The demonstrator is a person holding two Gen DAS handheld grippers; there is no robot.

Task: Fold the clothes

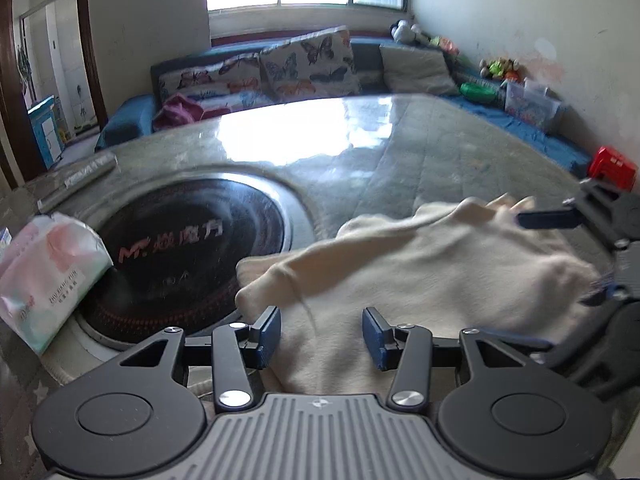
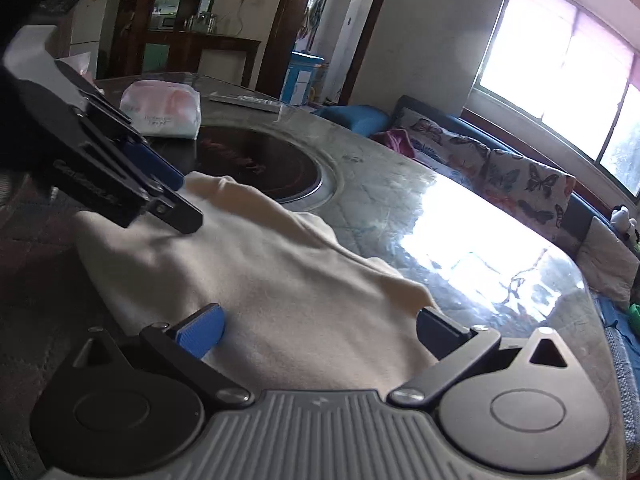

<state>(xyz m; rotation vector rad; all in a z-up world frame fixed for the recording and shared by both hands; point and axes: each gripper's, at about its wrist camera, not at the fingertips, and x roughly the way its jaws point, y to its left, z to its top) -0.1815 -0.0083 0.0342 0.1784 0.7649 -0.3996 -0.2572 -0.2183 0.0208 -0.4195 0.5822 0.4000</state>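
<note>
A glossy stone-patterned table (image 1: 440,152) fills the room before a butterfly-cushioned sofa (image 1: 256,76). My cream garment (image 2: 260,280) lies rumpled at its near edge, by the inset black cooktop (image 1: 192,240) marked "MT". Both my left gripper (image 1: 321,336) and right gripper (image 2: 320,328) are spread wide above the cloth, grasping nothing.

Cream cloth (image 1: 420,280) (image 2: 256,280), soft and fuzzy, plain, no pattern. Lies bunched and rumpled on shiny table top, not flat. Near part wide and smooth. Far edge lumpy with folds. Left corner sits on rim of round black plate set in table. Right corner pokes up in small point. Some parts blurred.
</note>
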